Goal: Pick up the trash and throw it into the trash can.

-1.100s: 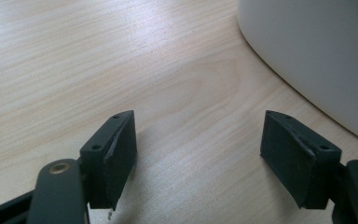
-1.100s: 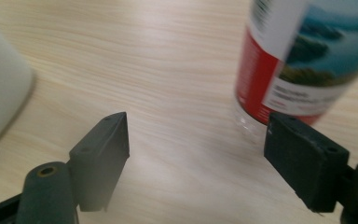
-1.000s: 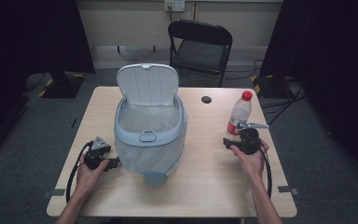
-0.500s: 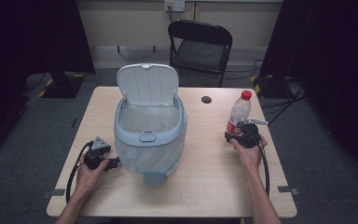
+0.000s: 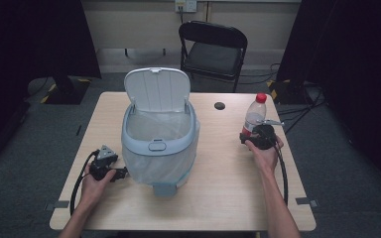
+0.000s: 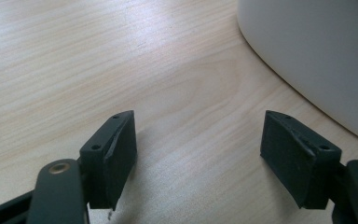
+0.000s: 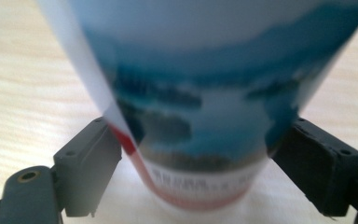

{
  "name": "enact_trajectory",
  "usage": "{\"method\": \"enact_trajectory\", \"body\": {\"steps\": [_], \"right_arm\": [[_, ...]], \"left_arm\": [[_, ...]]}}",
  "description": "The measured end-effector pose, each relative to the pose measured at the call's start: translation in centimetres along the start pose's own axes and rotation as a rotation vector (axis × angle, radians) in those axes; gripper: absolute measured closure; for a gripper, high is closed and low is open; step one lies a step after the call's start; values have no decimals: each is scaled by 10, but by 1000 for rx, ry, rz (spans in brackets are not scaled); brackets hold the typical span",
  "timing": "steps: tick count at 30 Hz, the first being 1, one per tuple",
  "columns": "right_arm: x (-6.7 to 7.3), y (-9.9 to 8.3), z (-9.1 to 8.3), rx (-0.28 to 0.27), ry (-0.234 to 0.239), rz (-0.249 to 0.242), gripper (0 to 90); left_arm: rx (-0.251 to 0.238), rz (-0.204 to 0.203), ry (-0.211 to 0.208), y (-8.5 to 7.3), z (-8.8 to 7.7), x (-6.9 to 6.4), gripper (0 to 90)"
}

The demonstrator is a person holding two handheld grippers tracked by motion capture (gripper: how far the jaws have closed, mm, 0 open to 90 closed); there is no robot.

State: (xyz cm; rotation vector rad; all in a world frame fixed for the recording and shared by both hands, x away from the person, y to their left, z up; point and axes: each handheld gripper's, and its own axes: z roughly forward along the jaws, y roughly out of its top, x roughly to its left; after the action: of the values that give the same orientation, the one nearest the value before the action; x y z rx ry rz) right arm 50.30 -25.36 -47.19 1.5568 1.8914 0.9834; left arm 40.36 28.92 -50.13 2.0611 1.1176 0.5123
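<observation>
My right gripper (image 5: 258,135) is at the bottle (image 5: 254,115), low on its body on the side nearest me. The bottle stands upright on the right part of the table (image 5: 218,193), near its far right corner, with a red cap on top. In the right gripper view the bottle (image 7: 200,107) sits between my two jaws, its blue and white label blurred and very close. The jaws stand on either side of it, at the edge of the label, but I cannot tell whether the pads are pressing on it or only flanking it.

My left gripper (image 5: 110,166) rests low over the table on the left side, just beside the bin (image 5: 158,148). Its jaws are spread wide with nothing between them; in the left gripper view I see bare wood in the gap, and the pale wall of the bin (image 6: 317,60) curves past at the upper right, near the right-hand jaw but apart from it.

The bin stands in the middle of the table with its lid (image 5: 156,89) tipped up and back, and a clear bag lines the inside. A small dark disc (image 5: 220,105) lies on the table between the bin and the bottle, toward the far edge. A black chair (image 5: 213,49) stands beyond the table.
</observation>
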Motion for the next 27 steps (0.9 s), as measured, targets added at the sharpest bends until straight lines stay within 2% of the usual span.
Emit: {"method": "enact_trajectory", "body": {"steps": [2, 4, 5, 10, 11, 14, 15, 20, 21, 27], "right_arm": [[0, 2, 2, -3, -16, -21, 167], [-1, 2, 5, 13, -4, -21, 253], [-1, 2, 5, 7, -11, -34, 261], [0, -1, 2, 3, 4, -29, 265], [2, -3, -2, -5, 27, -23, 265], [5, -6, -7, -12, 46, -19, 267], [8, -9, -14, -23, 61, -27, 267], [15, -12, -29, -9, 93, -22, 268], [18, -13, -35, 2, 111, -34, 268], [26, -20, -51, -13, 165, -24, 268]], "left_arm": [[0, -1, -1, 0, 0, 0, 264], [0, -1, -1, 0, 0, 0, 264], [0, -1, -1, 0, 0, 0, 264], [0, -1, -1, 0, 0, 0, 264], [0, 0, 0, 0, 0, 0, 264], [0, -2, 1, 0, 0, 0, 263], [-2, -9, 1, 0, 0, -1, 264], [-2, -10, 1, 0, 0, -1, 263], [-2, -10, 2, 0, 0, -1, 263], [0, -8, 3, 0, 0, -1, 263]]}}
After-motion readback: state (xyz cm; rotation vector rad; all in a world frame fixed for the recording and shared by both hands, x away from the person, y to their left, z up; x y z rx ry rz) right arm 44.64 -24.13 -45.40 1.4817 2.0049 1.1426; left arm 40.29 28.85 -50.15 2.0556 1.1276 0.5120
